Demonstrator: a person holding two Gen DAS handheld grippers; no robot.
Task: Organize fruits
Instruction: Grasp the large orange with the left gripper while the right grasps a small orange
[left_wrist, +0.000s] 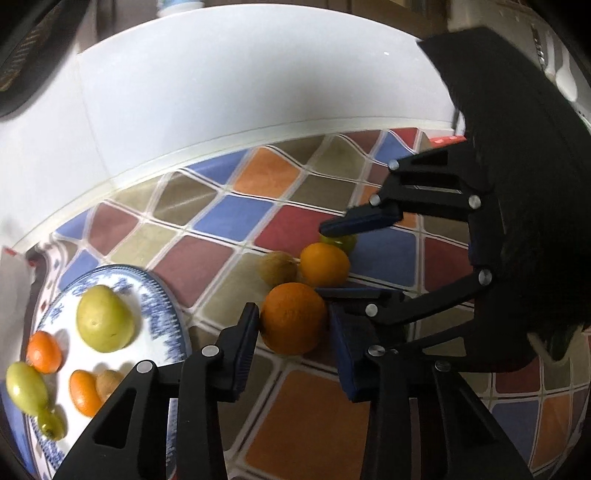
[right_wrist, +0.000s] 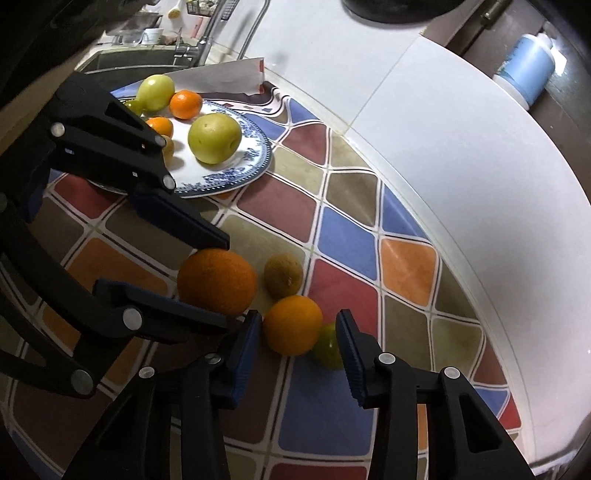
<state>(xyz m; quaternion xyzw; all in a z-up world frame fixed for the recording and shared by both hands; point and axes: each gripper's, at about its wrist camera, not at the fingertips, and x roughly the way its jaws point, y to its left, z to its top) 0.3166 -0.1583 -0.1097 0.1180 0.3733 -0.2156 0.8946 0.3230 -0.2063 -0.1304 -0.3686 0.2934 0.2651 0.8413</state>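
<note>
A large orange (left_wrist: 293, 317) lies on the checked tablecloth between the fingers of my open left gripper (left_wrist: 291, 325), which also shows in the right wrist view (right_wrist: 221, 273) around that orange (right_wrist: 217, 281). A smaller orange (left_wrist: 325, 265) (right_wrist: 292, 325), a kiwi (left_wrist: 277, 266) (right_wrist: 283, 275) and a green fruit (left_wrist: 341, 242) (right_wrist: 328, 349) lie beside it. My open right gripper (right_wrist: 300, 345) straddles the smaller orange and the green fruit; it also shows in the left wrist view (left_wrist: 328, 262). A blue-and-white plate (left_wrist: 162, 299) (right_wrist: 255, 155) holds pears, small oranges and a kiwi.
A white tiled ledge (left_wrist: 221, 92) (right_wrist: 461, 155) curves along the far side of the cloth. A sink (right_wrist: 125, 62) lies beyond the plate, and a blue bottle (right_wrist: 526, 66) stands past the ledge.
</note>
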